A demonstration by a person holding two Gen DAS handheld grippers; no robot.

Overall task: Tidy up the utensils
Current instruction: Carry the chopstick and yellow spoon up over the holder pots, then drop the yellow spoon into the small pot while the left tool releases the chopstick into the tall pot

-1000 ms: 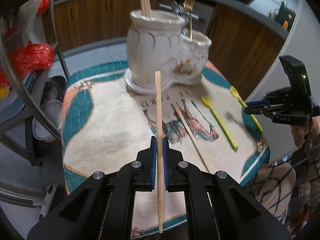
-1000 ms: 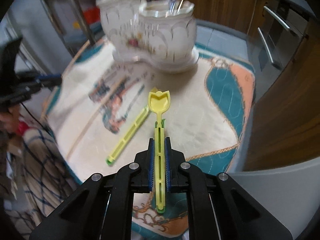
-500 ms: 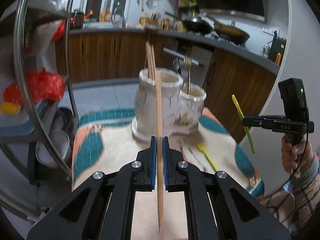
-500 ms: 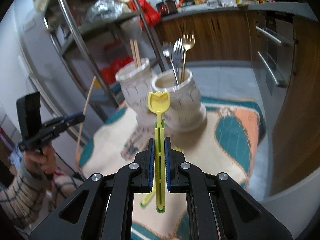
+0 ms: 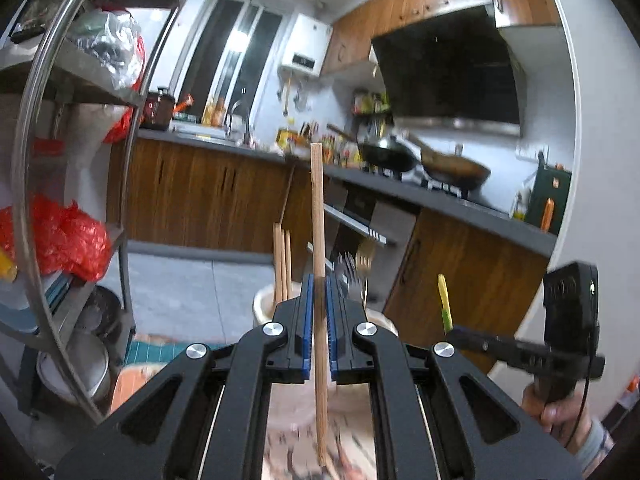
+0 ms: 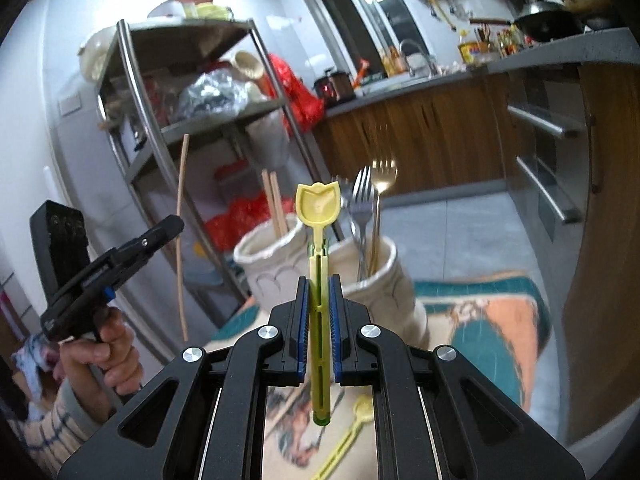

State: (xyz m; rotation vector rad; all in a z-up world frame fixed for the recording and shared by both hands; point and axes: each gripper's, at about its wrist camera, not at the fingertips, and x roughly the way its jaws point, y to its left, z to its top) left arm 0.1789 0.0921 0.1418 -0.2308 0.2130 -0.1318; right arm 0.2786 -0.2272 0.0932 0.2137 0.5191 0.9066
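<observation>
My left gripper is shut on a wooden chopstick that stands almost upright in front of the cream ceramic holder. Several chopsticks stick out of the holder's left pot, and forks out of its right pot. My right gripper is shut on the handle of a yellow plastic spoon, bowl up, just short of the holder. Each gripper shows in the other's view: the left gripper with its chopstick, the right gripper with its spoon.
A second yellow spoon and a loose chopstick lie on the patterned tablecloth under the right gripper. A metal rack with bags and bowls stands to the left. Wooden kitchen cabinets run behind, with drawer handles at the right.
Both grippers have risen off the table and tipped up toward level, each carrying its utensil. The views now face the holder and kitchen instead of looking down on the tablecloth.
</observation>
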